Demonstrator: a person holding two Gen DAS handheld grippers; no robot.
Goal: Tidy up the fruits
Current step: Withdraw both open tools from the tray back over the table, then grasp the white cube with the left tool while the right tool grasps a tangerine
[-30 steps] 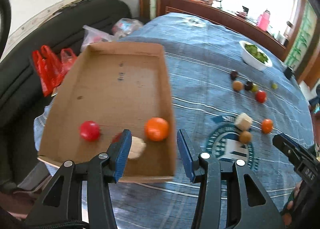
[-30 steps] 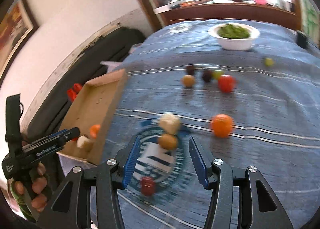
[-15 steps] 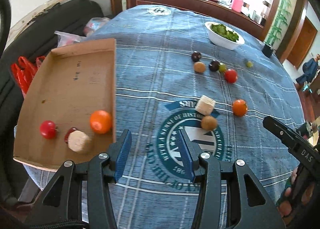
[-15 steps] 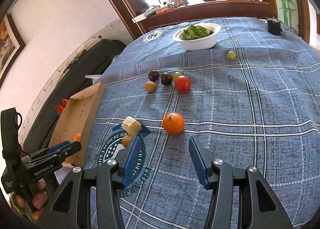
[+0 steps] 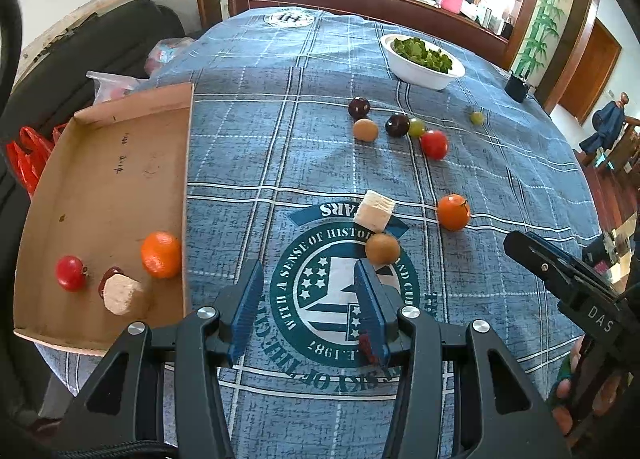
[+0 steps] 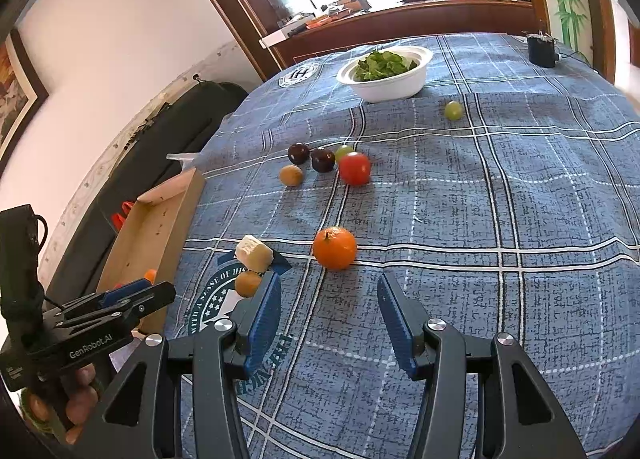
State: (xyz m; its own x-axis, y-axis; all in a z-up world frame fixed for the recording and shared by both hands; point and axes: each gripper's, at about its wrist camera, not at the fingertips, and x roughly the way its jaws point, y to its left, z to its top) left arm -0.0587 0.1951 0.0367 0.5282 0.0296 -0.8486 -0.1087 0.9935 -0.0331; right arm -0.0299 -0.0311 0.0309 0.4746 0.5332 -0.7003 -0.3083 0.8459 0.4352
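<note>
A cardboard tray (image 5: 108, 163) at the table's left edge holds an orange (image 5: 161, 254), a red tomato (image 5: 71, 273), a pale cut piece (image 5: 122, 294) and a dark red bit beside it. On the blue cloth lie a brown fruit (image 5: 382, 248), a white cube (image 5: 375, 211), an orange (image 6: 334, 247), a red tomato (image 6: 354, 168), two dark plums (image 6: 299, 153), another brown fruit (image 6: 291, 175) and green grapes (image 6: 453, 110). My left gripper (image 5: 308, 299) hangs open and empty just short of the near brown fruit. My right gripper (image 6: 328, 307) is open, empty, just short of the orange.
A white bowl of greens (image 6: 386, 73) stands at the far side, a small black object (image 6: 541, 51) at the far right edge. A dark sofa with red and clear plastic bags (image 5: 28, 155) lies left of the table. A wooden sideboard runs behind.
My left gripper swung right from over the tray to above the cloth's round emblem. The right gripper shifted right, from the brown fruit to facing the orange. Both stayed open.
</note>
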